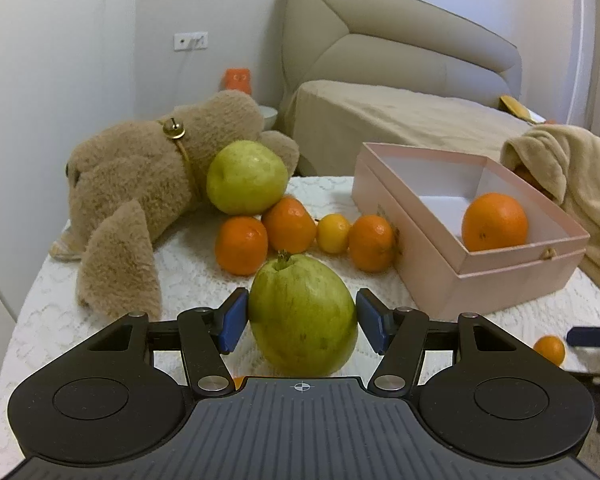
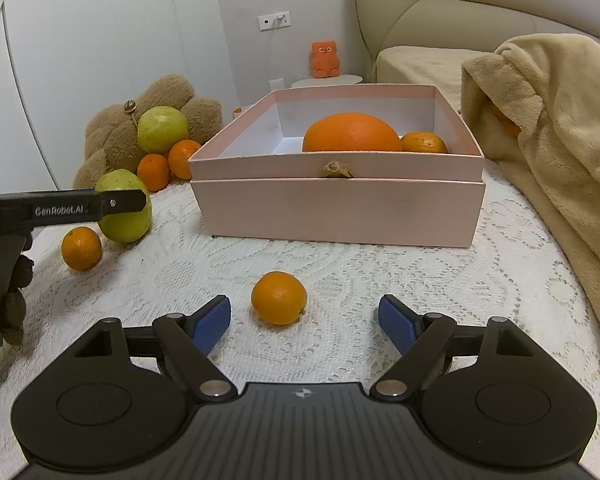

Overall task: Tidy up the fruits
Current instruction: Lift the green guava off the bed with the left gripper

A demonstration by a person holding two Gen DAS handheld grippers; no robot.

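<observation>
Jaws: left gripper (image 1: 301, 322) clamped on green oval guava (image 1: 303, 316), low over white lace surface (image 1: 196, 280) | right gripper (image 2: 304, 324) parted, empty, small orange mandarin (image 2: 279, 297) just beyond | pink cardboard box (image 2: 340, 208) far, holding oranges

Large orange (image 2: 352, 133) inside box (image 2: 336, 208)

Lace cloth (image 2: 340, 272) — matt cardboard box (image 2: 340, 212)

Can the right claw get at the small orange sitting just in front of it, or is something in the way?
Probably yes. The right claw is open, and the small orange lies on bare tablecloth just ahead of its fingertips, left of centre. Nothing stands between them.
</observation>
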